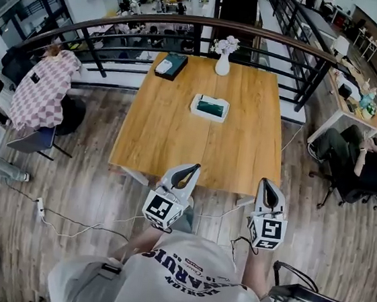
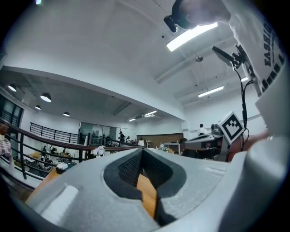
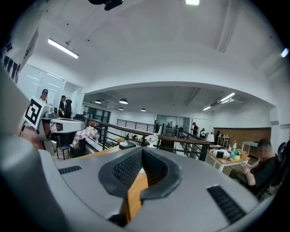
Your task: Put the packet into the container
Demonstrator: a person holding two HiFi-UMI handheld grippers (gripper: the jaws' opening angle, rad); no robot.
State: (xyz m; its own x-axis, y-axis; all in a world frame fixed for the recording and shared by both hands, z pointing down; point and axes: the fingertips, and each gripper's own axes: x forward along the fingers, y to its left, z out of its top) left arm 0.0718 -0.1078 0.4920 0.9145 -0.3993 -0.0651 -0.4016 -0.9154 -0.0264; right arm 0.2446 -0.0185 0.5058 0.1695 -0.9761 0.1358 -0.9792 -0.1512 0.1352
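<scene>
On the wooden table (image 1: 244, 140), a white shallow container (image 1: 209, 107) with a dark green flat packet in it lies near the middle. At the far left of the table a dark green box (image 1: 170, 65) carries a small white packet (image 1: 164, 65). My left gripper (image 1: 192, 170) hangs at the table's near edge, shut and empty. To its right, my right gripper (image 1: 266, 184) sits just off that edge, also shut with nothing in it. In both gripper views the jaws meet at the tips, left gripper (image 2: 142, 150) and right gripper (image 3: 142, 150), with only tabletop showing through the hollow.
A white vase of flowers (image 1: 223, 60) stands at the table's far edge, against a dark curved railing (image 1: 121, 27). A chair draped in checked cloth (image 1: 43, 90) stands at the left, and a person sits at a desk (image 1: 366, 167) on the right. Cables and a power strip (image 1: 40, 210) lie on the floor.
</scene>
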